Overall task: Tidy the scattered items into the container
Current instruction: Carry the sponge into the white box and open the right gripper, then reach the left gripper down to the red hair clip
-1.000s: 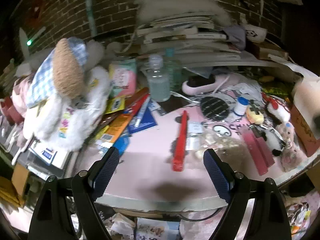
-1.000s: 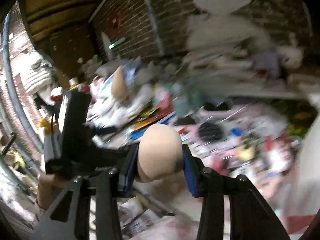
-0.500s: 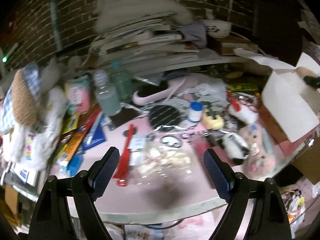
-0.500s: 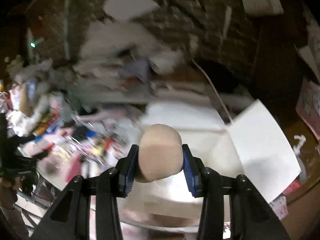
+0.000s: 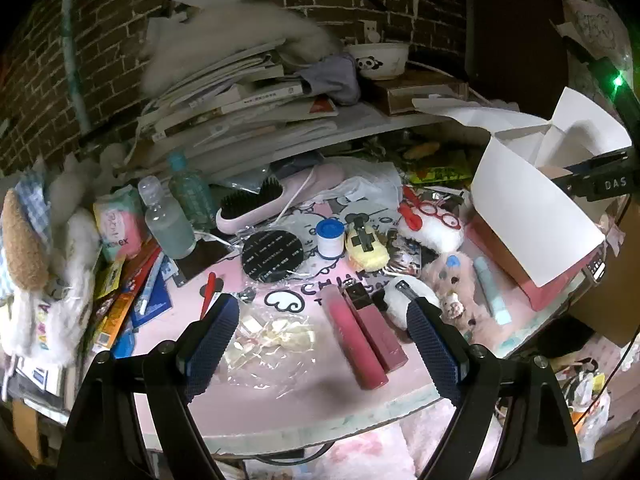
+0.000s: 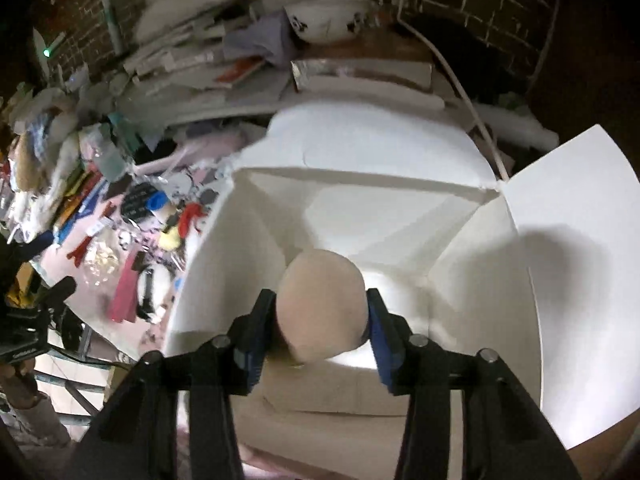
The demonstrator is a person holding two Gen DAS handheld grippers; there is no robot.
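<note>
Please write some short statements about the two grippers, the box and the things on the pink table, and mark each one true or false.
1. The right gripper holds a tan egg-shaped toy over the open white box. True.
2. The left gripper is closed on the red tubes. False: it is open and holds nothing; the tubes lie on the table.
3. The box flaps are closed. False: they stand open.
4. A panda bowl sits up on the shelf above the table. True.
5. The black round disc is inside the box. False: it lies on the table, near a blue-capped white jar.
</note>
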